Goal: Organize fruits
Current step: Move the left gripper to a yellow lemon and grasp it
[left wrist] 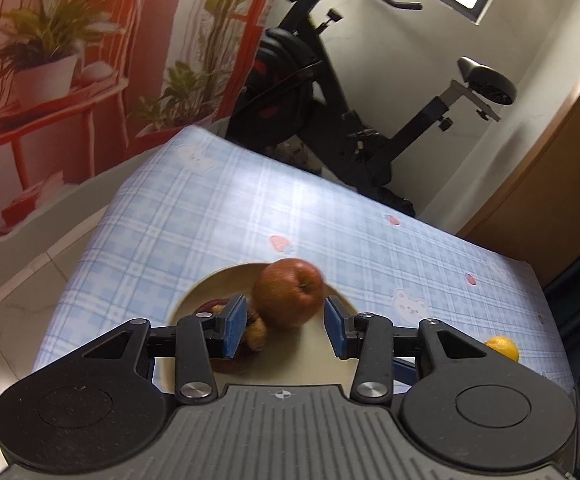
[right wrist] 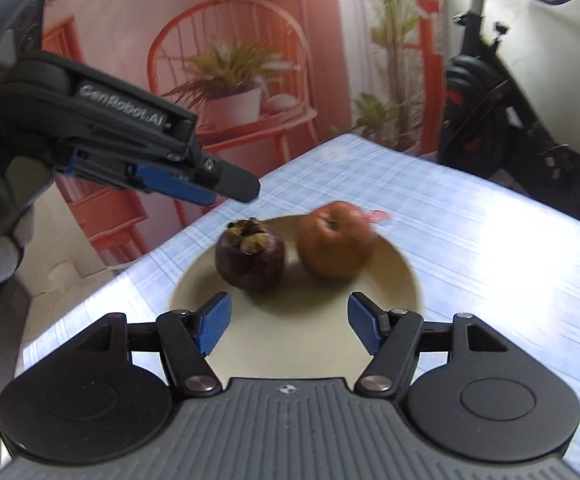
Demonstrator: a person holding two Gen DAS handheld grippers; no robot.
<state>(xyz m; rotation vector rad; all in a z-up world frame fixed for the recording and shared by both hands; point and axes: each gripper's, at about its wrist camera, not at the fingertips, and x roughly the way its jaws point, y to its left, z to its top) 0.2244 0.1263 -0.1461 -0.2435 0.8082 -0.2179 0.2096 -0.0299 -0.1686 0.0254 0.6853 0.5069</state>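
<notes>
Both sets of jaws stand open, gripping nothing. Just ahead of the right gripper (right wrist: 289, 326), the apple (right wrist: 334, 240) and mangosteen (right wrist: 250, 254) share 1 plate (right wrist: 401, 280). A careless nudge could roll either off.

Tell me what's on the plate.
On the plate sit an apple and a mangosteen, side by side. In the left wrist view, a tong pad covers most of the mangosteen. The orange lies off it, on the table.

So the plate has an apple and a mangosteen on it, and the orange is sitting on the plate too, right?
Not quite. The apple and mangosteen are on the plate, but the orange lies off it, on the checked tablecloth; the left wrist view shows this.
</notes>
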